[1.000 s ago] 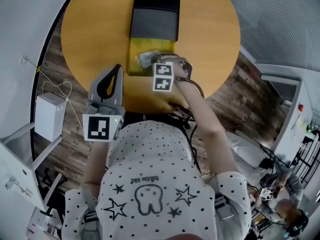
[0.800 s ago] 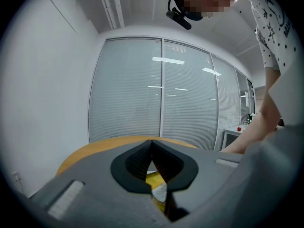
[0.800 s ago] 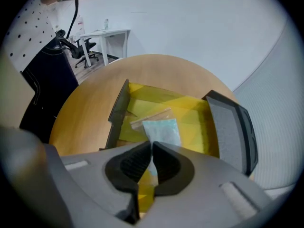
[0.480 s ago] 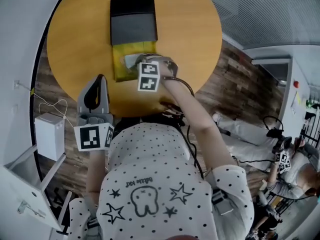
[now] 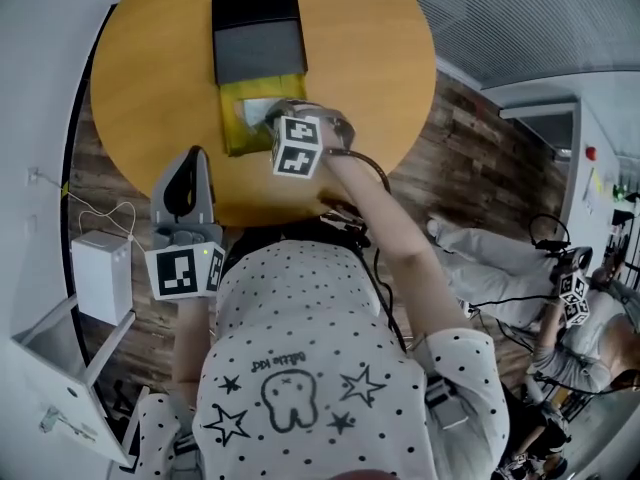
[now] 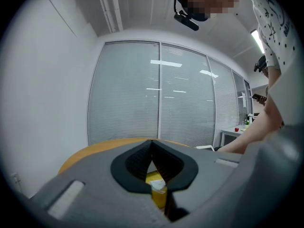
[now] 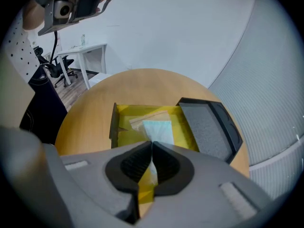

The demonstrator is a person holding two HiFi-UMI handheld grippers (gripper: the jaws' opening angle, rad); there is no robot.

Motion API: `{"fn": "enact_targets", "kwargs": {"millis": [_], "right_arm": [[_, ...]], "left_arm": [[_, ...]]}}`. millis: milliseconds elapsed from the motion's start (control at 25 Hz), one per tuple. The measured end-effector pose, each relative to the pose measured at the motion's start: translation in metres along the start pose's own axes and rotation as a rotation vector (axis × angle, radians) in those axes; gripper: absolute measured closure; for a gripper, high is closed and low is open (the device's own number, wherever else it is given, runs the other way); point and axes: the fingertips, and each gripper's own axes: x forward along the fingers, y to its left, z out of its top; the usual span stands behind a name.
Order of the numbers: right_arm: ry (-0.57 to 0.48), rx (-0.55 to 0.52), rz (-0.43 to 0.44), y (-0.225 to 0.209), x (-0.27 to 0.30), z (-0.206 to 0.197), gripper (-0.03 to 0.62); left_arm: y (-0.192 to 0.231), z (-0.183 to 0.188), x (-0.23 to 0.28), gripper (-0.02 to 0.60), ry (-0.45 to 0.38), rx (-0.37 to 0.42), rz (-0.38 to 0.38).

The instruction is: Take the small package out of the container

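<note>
On the round wooden table (image 5: 365, 58) lies a black container (image 5: 229, 133) with a yellow inside, its black lid (image 5: 258, 36) folded open at the far end. My right gripper (image 5: 275, 118) reaches into its near end and is shut on the small pale package (image 5: 256, 113). In the right gripper view the package (image 7: 156, 128) runs out from between the closed right gripper (image 7: 152, 144) over the yellow container (image 7: 183, 127), with the lid (image 7: 206, 127) to the right. My left gripper (image 5: 188, 168) rests shut at the table's near left edge, empty. The left gripper (image 6: 152, 144) points toward the container (image 6: 156, 189).
A white box (image 5: 100, 276) stands on the wood floor left of the table, with cables beside it. A white desk edge (image 5: 60, 368) is at the lower left. Another person (image 5: 585, 353) sits at the far right.
The view has swung a little to the right. My right gripper has stayed at the container's near end and its marker cube now stands tilted. The left gripper keeps its place.
</note>
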Motion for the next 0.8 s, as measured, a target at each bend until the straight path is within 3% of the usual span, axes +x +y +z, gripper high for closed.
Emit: {"fn": "enact_targets", "kwargs": {"millis": [800], "right_arm": [[-0.124,0.147,-0.129,-0.013,-0.048,0.018,0.582]], "left_arm": [[0.001,0.004,-0.031,0.575,-0.028,0.016,0.019]]}}
